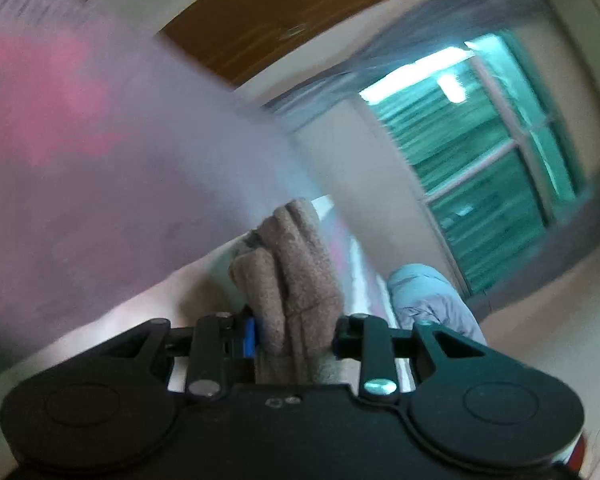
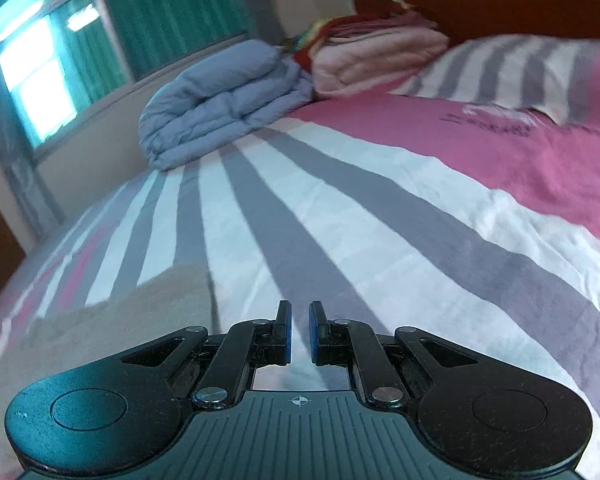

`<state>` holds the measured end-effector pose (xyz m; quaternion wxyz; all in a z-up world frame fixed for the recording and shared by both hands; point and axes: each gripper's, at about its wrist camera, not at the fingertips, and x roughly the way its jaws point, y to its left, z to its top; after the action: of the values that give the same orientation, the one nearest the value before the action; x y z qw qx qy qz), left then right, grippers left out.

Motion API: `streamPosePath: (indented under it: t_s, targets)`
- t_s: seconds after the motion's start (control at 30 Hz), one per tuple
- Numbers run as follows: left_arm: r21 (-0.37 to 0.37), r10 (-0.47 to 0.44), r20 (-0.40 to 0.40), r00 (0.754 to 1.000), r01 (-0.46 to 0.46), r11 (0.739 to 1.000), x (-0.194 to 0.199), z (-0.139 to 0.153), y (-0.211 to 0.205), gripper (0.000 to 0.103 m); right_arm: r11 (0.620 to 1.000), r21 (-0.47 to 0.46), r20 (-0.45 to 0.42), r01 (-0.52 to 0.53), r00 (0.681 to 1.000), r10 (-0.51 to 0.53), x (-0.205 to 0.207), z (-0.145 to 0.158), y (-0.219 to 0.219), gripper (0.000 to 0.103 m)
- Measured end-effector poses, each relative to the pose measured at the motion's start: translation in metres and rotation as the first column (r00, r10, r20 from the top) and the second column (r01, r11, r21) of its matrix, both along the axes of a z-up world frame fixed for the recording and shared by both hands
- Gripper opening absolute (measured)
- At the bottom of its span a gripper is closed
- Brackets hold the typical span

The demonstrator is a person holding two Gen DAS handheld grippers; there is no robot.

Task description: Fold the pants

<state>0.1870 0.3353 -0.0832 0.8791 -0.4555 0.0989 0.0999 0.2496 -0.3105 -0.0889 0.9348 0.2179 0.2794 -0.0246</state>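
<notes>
Not far into this one, I'd say. The left gripper (image 1: 296, 336) is pinching a bunched wad of the tan fleece pants (image 1: 290, 276), pads pressed into the cloth, and that view is tilted and blurry. The rest of the pants (image 2: 112, 316) show in the right wrist view as a tan heap on the striped bed (image 2: 340, 220), just left of the right gripper (image 2: 299, 332).

The right gripper has its pads drawn close together with only a thin gap between them and nothing in it. It hangs over the bed, apart from the pants.

My guess is no neat fold is done yet: the cloth looks bunched, not flat or squared. Still left: spread it out, lay leg on leg, then fold it over. A blue duvet (image 2: 224, 100) sits folded well beyond the pants, near the window (image 2: 60, 48).
</notes>
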Motion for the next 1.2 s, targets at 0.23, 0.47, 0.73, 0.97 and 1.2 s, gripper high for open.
streamPosePath:
  t_s: [0.23, 0.47, 0.73, 0.97, 1.2]
  targets:
    - [0.198, -0.139, 0.065, 0.988, 0.124, 0.972, 0.014, 0.059, -0.072, 0.022, 0.998, 0.065, 0.028, -0.011, 1.0, 0.01, -0.004, 0.012, -0.019, 0.009]
    - [0.417, -0.253, -0.007, 0.967, 0.233, 0.879, 0.056, 0.089, -0.181, 0.022, 0.994, 0.063, 0.074, -0.084, 0.994, 0.079, -0.012, 0.025, -0.027, 0.009]
    - [0.593, -0.35, -0.13, 0.928, 0.355, 0.722, 0.078, 0.073, -0.311, 0.022, 0.995, 0.091, 0.063, -0.049, 0.997, 0.044, -0.018, 0.012, -0.04, 0.009]
    - [0.66, -0.4, -0.225, 0.889, 0.441, 0.608, 0.085, 0.042, -0.385, 0.022, 0.986, 0.165, 0.037, -0.005, 0.999, -0.001, -0.014, 0.003, -0.06, 0.009]
    - [0.753, -0.38, -0.267, 0.886, 0.437, 0.492, 0.078, 0.032, -0.408, 0.022, 0.978, 0.208, 0.01, 0.007, 1.0, -0.009, -0.01, -0.003, -0.069, 0.009]
